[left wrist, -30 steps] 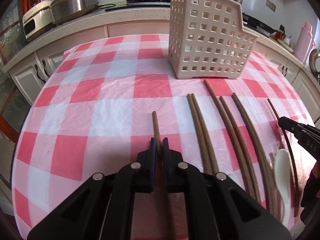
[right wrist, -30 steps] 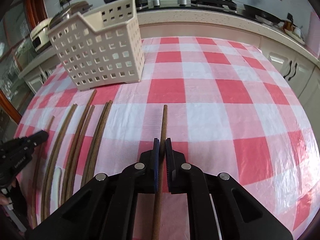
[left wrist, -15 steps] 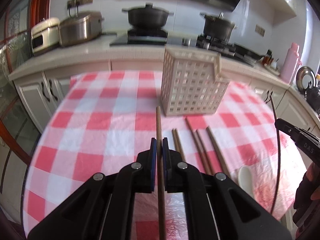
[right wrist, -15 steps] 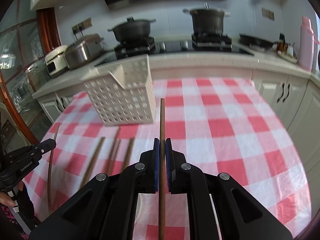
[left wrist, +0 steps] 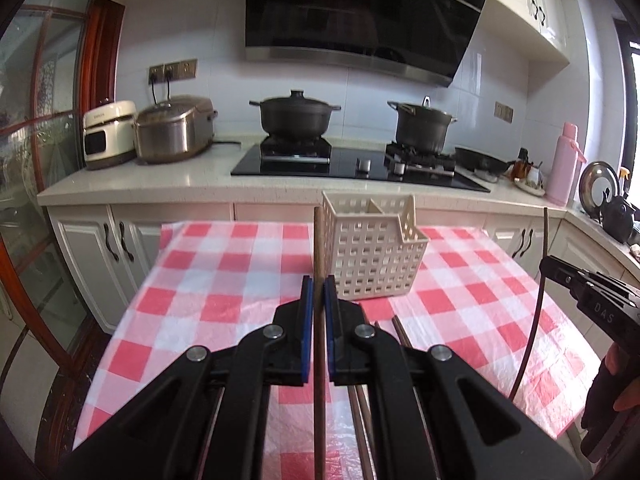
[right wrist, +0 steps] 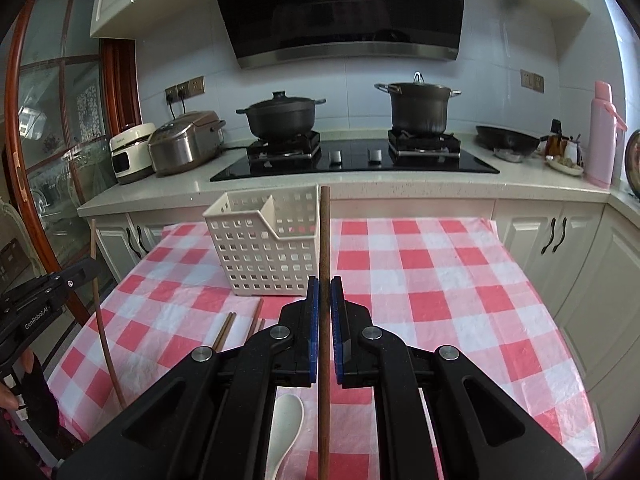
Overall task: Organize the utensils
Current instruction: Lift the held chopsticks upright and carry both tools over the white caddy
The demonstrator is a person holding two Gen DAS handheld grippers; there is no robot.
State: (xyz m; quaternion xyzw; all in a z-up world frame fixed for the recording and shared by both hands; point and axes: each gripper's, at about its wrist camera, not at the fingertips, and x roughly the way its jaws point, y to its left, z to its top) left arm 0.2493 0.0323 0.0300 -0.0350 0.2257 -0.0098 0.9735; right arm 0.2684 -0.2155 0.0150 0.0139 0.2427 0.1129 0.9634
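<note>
Each gripper, left gripper point(left wrist: 316, 300) and right gripper point(right wrist: 325, 300), has jaws clamped on a chopstick point(left wrist: 319, 240) above the table point(left wrist: 224, 280); next, tipping them into the basket point(left wrist: 372, 256).

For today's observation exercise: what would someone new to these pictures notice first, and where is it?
Each claw, left and right, grips a single brown chopstick pointing up in the foreground. Behind them a white basket stands on the red-checked table. More chopsticks and a white spoon lie near its front edge.

Table point(right wrist: 440, 280) in red-checked cloth, bearing white basket point(right wrist: 260, 256), loose chopsticks point(right wrist: 224, 330), white spoon point(right wrist: 286, 420).
</note>
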